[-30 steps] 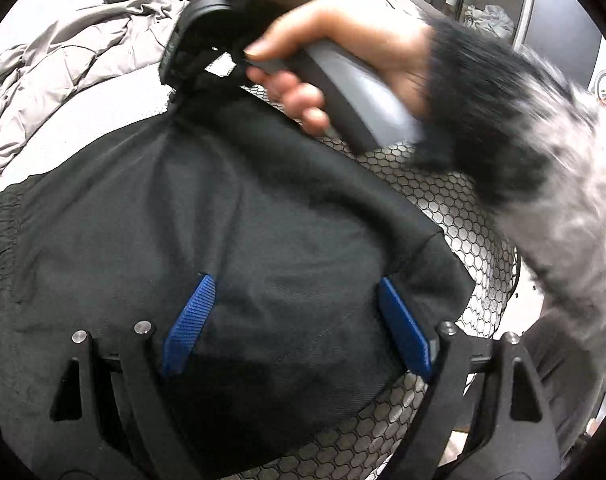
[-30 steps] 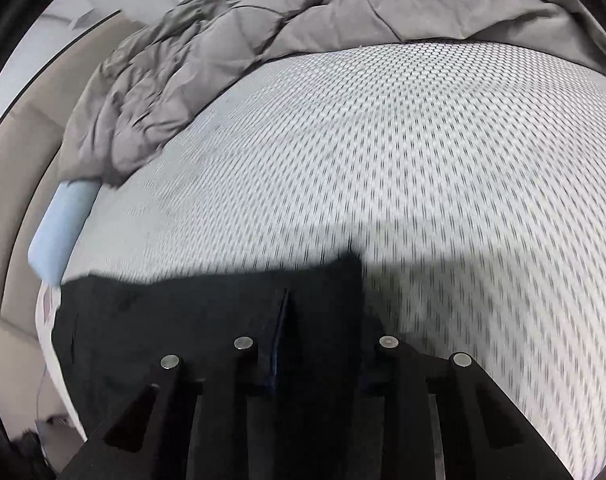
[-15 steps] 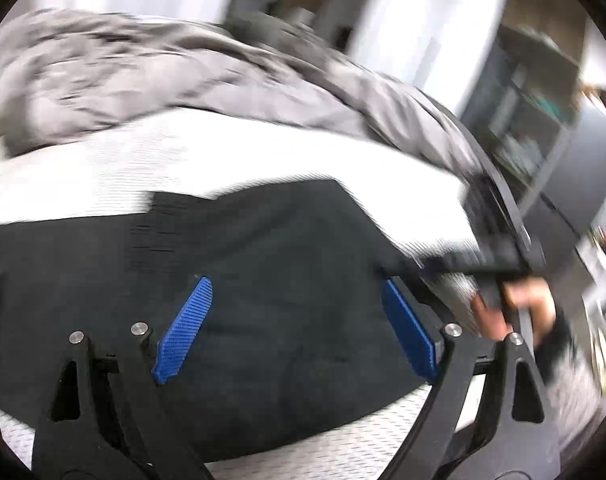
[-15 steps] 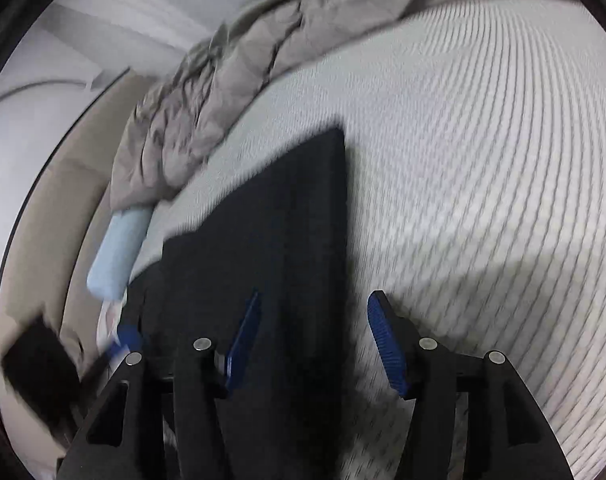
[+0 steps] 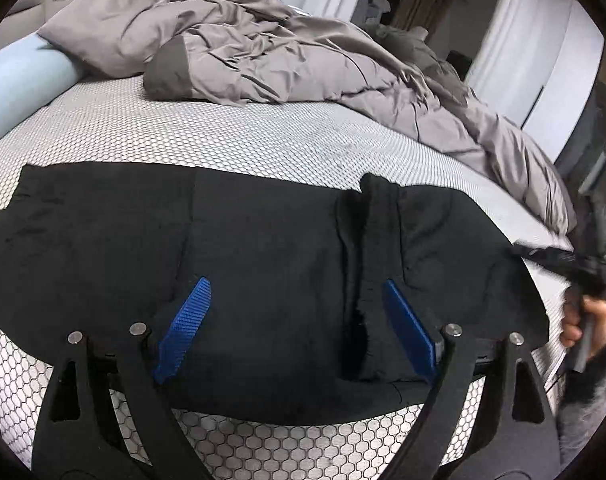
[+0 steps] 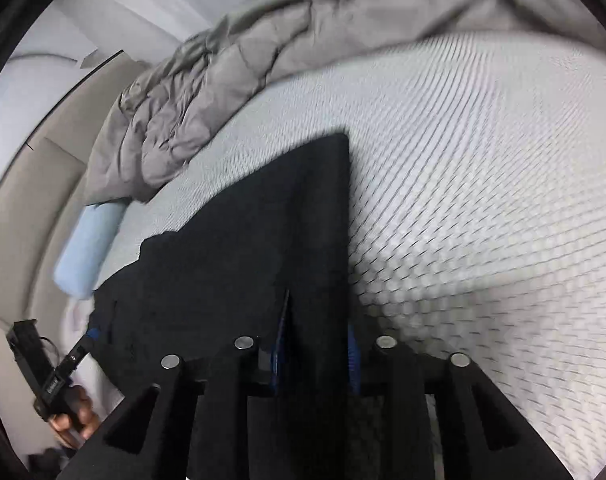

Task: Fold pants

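Pants (image 5: 263, 248), black and soft, lie spread flat across the honeycomb-patterned bed (image 5: 263, 140), folded at least once, with a bunched ridge of cloth standing up near the right blue pad. Left gripper (image 5: 299, 324) hovers over them with its jaws wide apart and nothing between the pads. Right gripper (image 6: 315, 356) is another story: its jaws have just snapped in, and the wrist view shows a dark strip of the pants' edge pinched between the blue pads. Grey duvet (image 5: 283, 52) is heaped at the far side, a pale blue bolster (image 5: 19, 84) off to the left, both clear of the work.

Handling, I'd judge: light, limp fabric, no stiffness at all, so it will sag and drag from a single pinch. Best hold is at corners or a hem, both layers together, one gripper per corner. That raised ridge could slip loose or crease under the next fold.
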`<state>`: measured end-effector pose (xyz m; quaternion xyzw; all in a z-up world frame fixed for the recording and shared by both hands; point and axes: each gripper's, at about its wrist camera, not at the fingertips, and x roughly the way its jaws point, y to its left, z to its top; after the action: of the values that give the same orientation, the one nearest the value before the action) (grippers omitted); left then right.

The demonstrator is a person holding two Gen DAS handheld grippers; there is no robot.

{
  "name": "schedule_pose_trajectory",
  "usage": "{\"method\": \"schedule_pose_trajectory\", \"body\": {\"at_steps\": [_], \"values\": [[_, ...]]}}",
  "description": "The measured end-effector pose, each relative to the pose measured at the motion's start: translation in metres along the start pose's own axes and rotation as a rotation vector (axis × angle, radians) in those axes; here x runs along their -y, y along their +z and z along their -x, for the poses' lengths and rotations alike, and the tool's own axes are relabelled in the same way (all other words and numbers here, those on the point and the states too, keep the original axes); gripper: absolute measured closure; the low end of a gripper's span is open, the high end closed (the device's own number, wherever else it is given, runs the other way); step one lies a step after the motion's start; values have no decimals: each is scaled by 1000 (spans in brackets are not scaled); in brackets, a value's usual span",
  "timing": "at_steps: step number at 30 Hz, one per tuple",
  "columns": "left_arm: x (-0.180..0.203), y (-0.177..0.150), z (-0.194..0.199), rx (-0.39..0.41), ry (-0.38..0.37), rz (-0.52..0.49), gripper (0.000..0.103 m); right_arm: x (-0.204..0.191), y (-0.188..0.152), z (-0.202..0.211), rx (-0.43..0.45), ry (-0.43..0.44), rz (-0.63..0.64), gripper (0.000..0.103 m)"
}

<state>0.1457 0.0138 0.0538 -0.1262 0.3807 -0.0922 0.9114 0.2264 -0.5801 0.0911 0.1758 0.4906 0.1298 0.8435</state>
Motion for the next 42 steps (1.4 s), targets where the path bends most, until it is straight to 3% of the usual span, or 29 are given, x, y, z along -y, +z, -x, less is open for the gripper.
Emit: {"method": "schedule_pose_trajectory", "body": {"at_steps": [2,5,8,9,10,11,14,17,20,22,24,28,30,32,34,39,42], "values": [[24,-3,-1,8,-13,-79,17,-24,-9,27,92,-68,113,73],[82,-13,-2,18,-91,-270,17,-59,-32,40,124,-11,224,67],[132,-25,-29,-60,-194,-442,25,-94,-56,10,34,-5,346,67],[144,-33,-45,-133,-216,-493,38,-99,-63,-1,-4,-6,380,67],[149,-40,-57,-187,-195,-527,47,-104,-69,-14,-45,-5,408,67],[149,-46,-65,-208,-150,-557,49,-105,-75,-26,-88,-25,442,67],[133,-48,-61,-216,-159,-534,49,-82,-85,-24,-96,-107,494,67],[111,-42,-47,-215,-182,-459,50,-53,-82,-4,-84,-189,460,67],[108,-28,-34,-180,-201,-406,50,-50,-80,12,-37,-179,420,67],[117,-11,-37,-142,-222,-387,47,-59,-73,19,18,-116,392,67],[133,8,-57,-165,-210,-400,47,-70,-61,12,50,-52,345,66],[140,17,-100,-246,-191,-404,51,-92,-43,-40,-48,-23,359,66],[130,17,-103,-254,-217,-380,54,-88,-46,-51,-72,-100,417,67],[126,16,-97,-250,-219,-388,54,-79,-47,-49,-43,-244,457,67],[123,14,-91,-243,-202,-393,54,-66,-45,-38,-29,-299,454,67],[131,31,-67,-156,-217,-367,50,-61,-29,-17,-10,-170,363,66],[144,47,-90,-175,-208,-378,49,-79,-15,-34,-10,-67,305,66]]}}
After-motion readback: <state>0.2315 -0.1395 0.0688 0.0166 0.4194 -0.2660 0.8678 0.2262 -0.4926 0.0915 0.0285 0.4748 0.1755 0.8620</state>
